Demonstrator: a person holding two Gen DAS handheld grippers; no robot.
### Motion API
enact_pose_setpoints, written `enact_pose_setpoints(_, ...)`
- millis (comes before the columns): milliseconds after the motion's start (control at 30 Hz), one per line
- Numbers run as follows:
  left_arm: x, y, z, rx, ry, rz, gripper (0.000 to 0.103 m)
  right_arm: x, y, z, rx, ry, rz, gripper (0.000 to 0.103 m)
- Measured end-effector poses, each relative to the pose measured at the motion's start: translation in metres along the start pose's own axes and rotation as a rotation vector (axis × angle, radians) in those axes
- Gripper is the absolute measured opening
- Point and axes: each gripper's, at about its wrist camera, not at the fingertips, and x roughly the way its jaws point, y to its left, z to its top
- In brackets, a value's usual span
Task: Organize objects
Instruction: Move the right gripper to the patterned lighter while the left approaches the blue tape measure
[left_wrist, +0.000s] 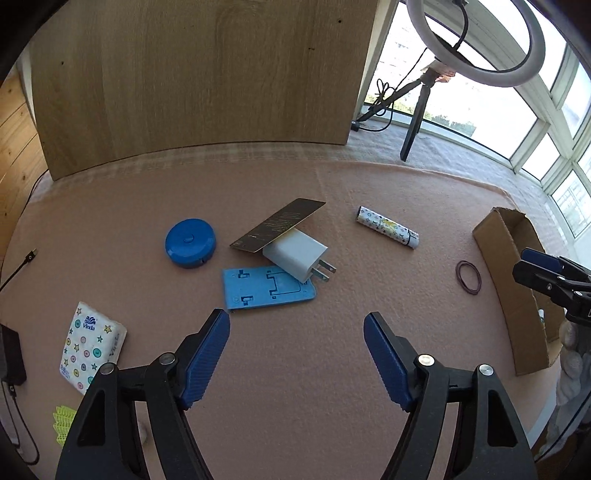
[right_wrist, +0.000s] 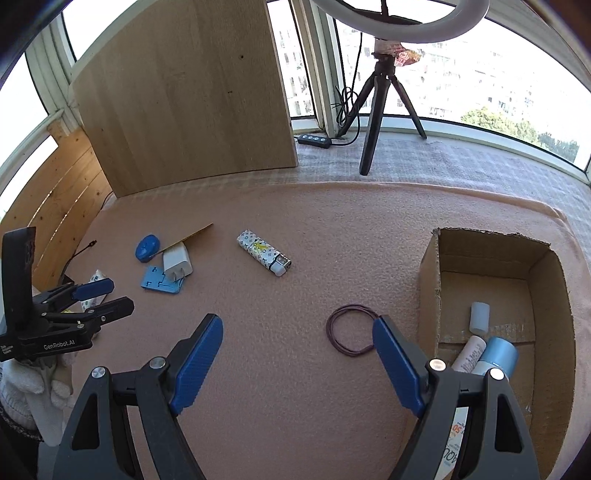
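— Where do the grippers stand?
— The left gripper (left_wrist: 296, 326) hangs over the pink mat (left_wrist: 295, 369) with jaws spread wide, gripping nothing; the right gripper (right_wrist: 297, 330) is likewise agape and empty.
— And the objects?
— The white charger (left_wrist: 295, 254) lies on the blue plate (left_wrist: 269, 291), a dark card (left_wrist: 277, 225) leaning on it; the lighter (right_wrist: 264, 253) lies apart; the rubber band (right_wrist: 351, 330) lies just beside the cardboard box (right_wrist: 430, 266), which holds tubes.
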Motion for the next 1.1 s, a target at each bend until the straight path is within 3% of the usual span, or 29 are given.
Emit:
enact_pose_setpoints(400, 0.025, 0.068, 0.029, -0.118, 0.014, 0.095, 0.067, 0.059, 0.020, 0.037, -0.058, 0.076, -0.028, 0.077)
enact_pose_setpoints(600, 0.050, 0.074, 0.046, -0.103, 0.037, 0.125, 0.067, 0.089, 0.028, 0.053, -0.101, 0.122, -0.043, 0.077)
enact_pose_setpoints(833, 0.074, 0.085, 0.065, -0.136, 0.051, 0.127, 0.068, 0.115, 0.030, 0.066, -0.114, 0.149, -0.055, 0.077)
enact_pose_setpoints(1100, 0.094, 0.079, 0.073, -0.102, 0.089, 0.119, 0.068, 0.136, 0.040, 0.077, -0.153, 0.173, -0.059, 0.077)
